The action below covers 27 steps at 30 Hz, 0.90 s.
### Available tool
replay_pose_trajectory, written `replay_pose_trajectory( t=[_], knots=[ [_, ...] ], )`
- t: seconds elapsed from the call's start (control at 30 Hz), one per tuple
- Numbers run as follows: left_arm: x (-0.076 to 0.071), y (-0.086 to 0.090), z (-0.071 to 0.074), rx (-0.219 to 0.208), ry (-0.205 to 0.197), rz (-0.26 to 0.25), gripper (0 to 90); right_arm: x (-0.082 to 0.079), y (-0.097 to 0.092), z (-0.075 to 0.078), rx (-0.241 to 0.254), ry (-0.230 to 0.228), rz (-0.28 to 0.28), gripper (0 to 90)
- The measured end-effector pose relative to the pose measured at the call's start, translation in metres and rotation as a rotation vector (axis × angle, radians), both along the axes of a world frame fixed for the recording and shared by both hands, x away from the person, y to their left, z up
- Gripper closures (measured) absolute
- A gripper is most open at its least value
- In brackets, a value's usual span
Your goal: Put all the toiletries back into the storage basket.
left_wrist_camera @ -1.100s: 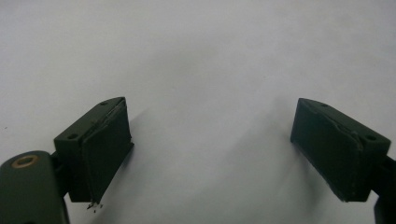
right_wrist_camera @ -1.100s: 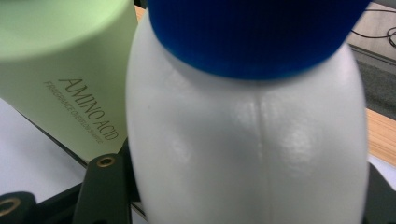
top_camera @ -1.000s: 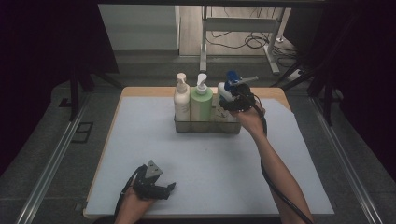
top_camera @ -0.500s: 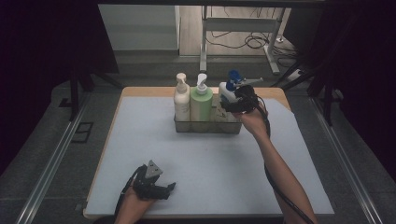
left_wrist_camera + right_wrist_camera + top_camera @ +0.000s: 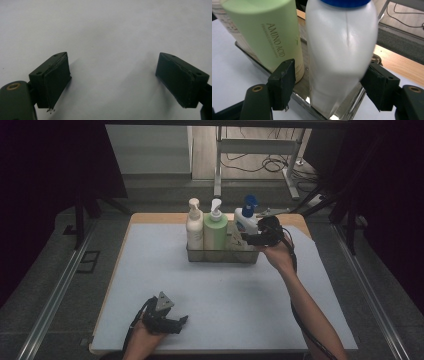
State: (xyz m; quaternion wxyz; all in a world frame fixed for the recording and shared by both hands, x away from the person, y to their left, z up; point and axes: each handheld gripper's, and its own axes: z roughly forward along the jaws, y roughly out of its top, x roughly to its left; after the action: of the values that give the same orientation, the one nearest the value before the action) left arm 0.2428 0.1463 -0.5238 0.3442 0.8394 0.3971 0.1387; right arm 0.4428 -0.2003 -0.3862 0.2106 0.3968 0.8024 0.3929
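A metal caddy (image 5: 220, 256) at the far middle of the table holds three pump bottles: a cream one (image 5: 194, 227), a green one (image 5: 215, 232) and a white one with a blue pump (image 5: 245, 222). My right gripper (image 5: 248, 239) reaches in from the right at the white bottle (image 5: 339, 45). Its jaws have just been opening. The bottle stands between them, with a gap at the left pad (image 5: 283, 83). The green bottle (image 5: 269, 32) stands just beyond. My left gripper (image 5: 181, 321) rests open on the mat near the front edge, its jaws (image 5: 113, 75) wide apart with nothing between.
A pale mat (image 5: 150, 270) covers the wooden table (image 5: 150, 218). The caddy's metal rim (image 5: 302, 100) lies just under the right jaws. Dark floor, rails and cables surround the table.
The right gripper's jaws have spread off the white bottle, and that hand has drawn back slightly toward the near right. The left hand has stayed still.
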Motion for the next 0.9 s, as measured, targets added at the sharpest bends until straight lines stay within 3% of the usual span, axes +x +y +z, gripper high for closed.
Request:
replay_pose_trajectory(
  t=[0.37,0.6,0.9],
  knots=[
    [0.000,0.000,0.000,0.002,0.000,-0.001,12.0,-0.016,-0.017,-0.002,0.027,0.002,0.037,34.6],
    [0.000,0.000,0.000,0.002,0.000,0.000,12.0,-0.021,-0.030,-0.002,0.035,0.033,0.041,46.9],
    [0.000,0.000,0.000,0.002,0.001,-0.001,12.0,-0.023,-0.046,0.000,0.042,0.037,-0.005,64.1]
  ],
)
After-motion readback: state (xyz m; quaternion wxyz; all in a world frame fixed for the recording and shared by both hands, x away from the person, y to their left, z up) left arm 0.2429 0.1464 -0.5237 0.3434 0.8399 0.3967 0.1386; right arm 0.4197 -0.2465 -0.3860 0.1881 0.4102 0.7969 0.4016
